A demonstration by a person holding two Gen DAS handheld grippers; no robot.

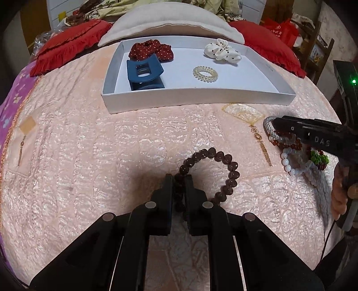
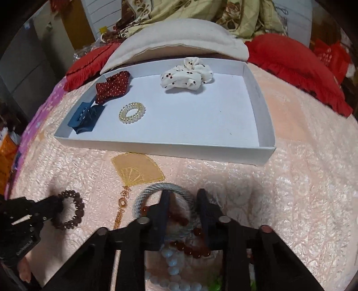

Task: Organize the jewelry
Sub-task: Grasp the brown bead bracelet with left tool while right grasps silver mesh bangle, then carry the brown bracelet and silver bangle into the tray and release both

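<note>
My left gripper pinches the brown bead bracelet on the pink bedspread short of the white tray, right gripper parted over the silver bangle.

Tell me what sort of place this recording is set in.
Most likely a bedroom, worked on a bed: a pink quilted bedspread, red frilled pillows behind the white shallow cardboard tray, and a floral quilt heaped beyond.
</note>
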